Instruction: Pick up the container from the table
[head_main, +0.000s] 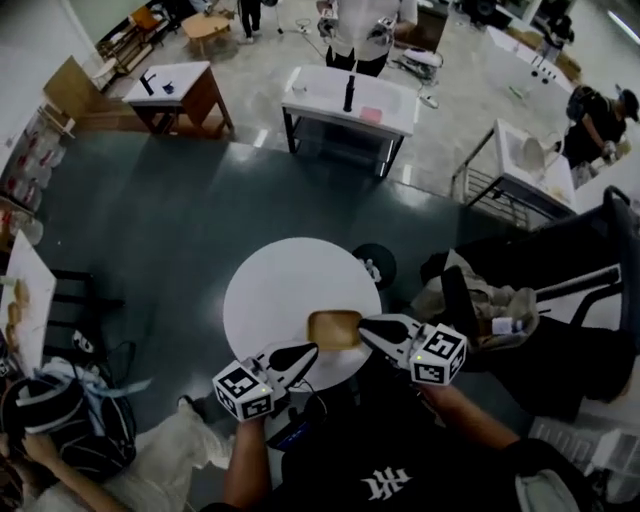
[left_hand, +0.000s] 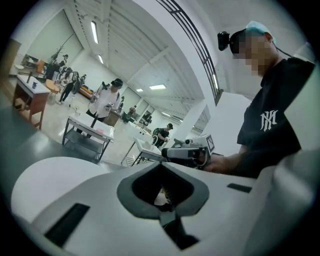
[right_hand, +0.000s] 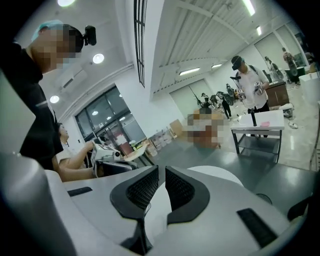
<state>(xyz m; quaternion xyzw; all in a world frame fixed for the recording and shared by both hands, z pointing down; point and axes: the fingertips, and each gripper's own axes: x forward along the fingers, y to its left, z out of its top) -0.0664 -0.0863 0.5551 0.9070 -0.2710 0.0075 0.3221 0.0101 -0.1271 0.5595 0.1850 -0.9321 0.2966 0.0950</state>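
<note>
Two grippers flank the shallow tan square container (head_main: 334, 328), which sits by the near edge of the round white table (head_main: 280, 290). The left gripper (head_main: 308, 350) and the right gripper (head_main: 367, 327) hover over that edge, jaws together and holding nothing.

Large open lab hall: white work tables (head_main: 320, 92) and a wooden table (head_main: 185, 78) are being spread as separate stations across a polished grey floor (head_main: 150, 230). Strip lights (left_hand: 94, 31) are being run along a high white ceiling (left_hand: 135, 47). Head-mounted cameras are being worn by people (left_hand: 106, 100) standing at the stations. A round white table (head_main: 275, 290) is being used as one more.
</note>
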